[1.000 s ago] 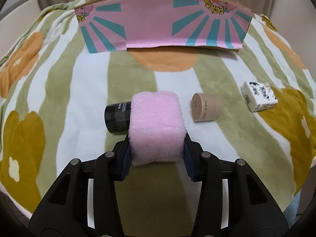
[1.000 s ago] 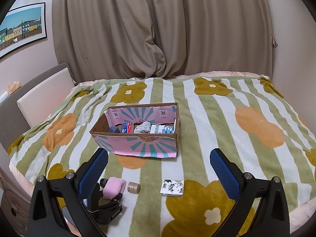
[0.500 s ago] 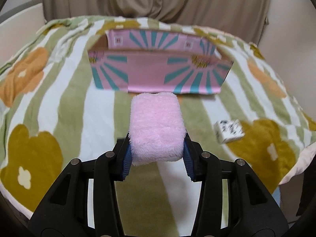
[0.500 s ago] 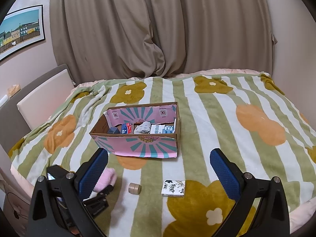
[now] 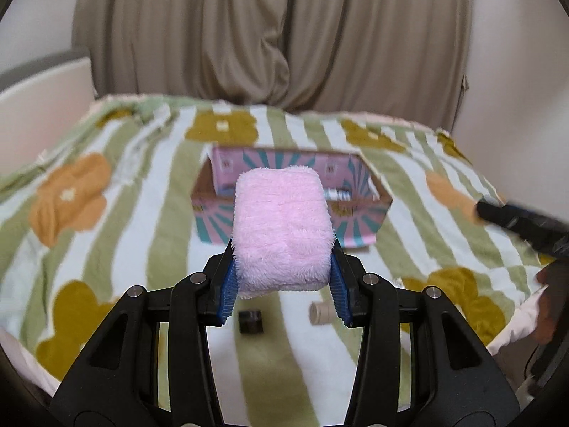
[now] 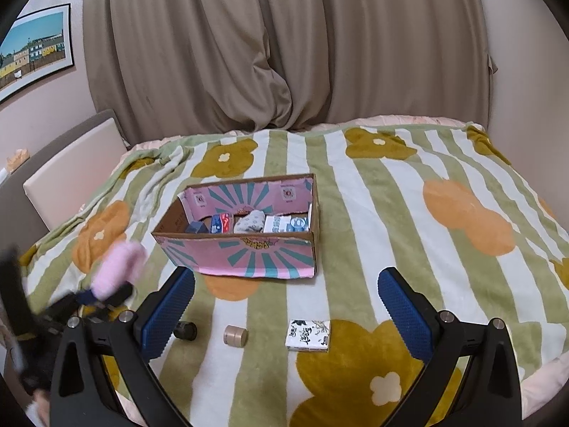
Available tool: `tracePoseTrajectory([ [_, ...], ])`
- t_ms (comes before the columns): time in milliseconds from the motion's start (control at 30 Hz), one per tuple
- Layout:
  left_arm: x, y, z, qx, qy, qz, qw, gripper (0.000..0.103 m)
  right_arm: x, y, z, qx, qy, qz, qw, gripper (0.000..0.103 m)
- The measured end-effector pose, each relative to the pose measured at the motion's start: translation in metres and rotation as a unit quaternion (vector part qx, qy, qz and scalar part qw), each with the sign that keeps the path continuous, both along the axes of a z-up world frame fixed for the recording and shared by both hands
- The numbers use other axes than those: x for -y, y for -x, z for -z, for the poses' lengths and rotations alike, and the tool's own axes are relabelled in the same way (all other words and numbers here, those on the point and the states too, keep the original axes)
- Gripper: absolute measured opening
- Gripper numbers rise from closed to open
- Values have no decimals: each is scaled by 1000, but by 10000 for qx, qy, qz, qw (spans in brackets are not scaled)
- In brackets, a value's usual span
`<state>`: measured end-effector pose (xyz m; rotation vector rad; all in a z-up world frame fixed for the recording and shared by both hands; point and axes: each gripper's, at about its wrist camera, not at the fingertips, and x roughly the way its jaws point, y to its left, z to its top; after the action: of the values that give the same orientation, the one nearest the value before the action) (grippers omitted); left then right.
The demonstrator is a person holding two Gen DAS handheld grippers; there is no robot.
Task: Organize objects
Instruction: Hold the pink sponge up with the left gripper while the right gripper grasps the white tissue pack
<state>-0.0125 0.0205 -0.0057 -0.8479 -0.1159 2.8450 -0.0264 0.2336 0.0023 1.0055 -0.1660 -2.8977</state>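
Cardboard box (image 6: 245,245) is open at the top; its left end holds small items, the near-right corner looks less crowded, its near wall stands between gripper and interior. On the bed (image 6: 391,220) in front: black jar (image 6: 185,331), tan jar (image 6: 235,336), patterned packet (image 6: 308,334), well apart with blanket between. Right of the box, open blanket.

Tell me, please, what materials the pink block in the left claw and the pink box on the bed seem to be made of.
Fluffy pink block: soft plush or fleece, matte, judging by its fuzzy pile; the core is hidden. Pink box with teal rays: printed cardboard, since brown raw board shows at its edges.
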Motion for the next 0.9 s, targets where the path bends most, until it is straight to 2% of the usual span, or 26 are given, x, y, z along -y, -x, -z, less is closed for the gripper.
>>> tracePoseTrajectory([
  [200,9,-21,-38,-434,98,-135,9989,40,1,6,16,172,-56,26,9998,103],
  [400,19,-22,-44,-388,63,-228,9990,40,5,19,43,437,-282,78,9986,103],
  [533,26,-21,-42,-313,43,-289,9991,40,10,39,76,844,-519,43,9951,103],
  [733,32,-21,-38,-268,43,-336,9991,40,9,72,142,1502,-807,157,9852,103],
  [900,35,-19,-35,-232,69,-356,9991,40,4,87,184,2044,-704,173,9762,103],
])
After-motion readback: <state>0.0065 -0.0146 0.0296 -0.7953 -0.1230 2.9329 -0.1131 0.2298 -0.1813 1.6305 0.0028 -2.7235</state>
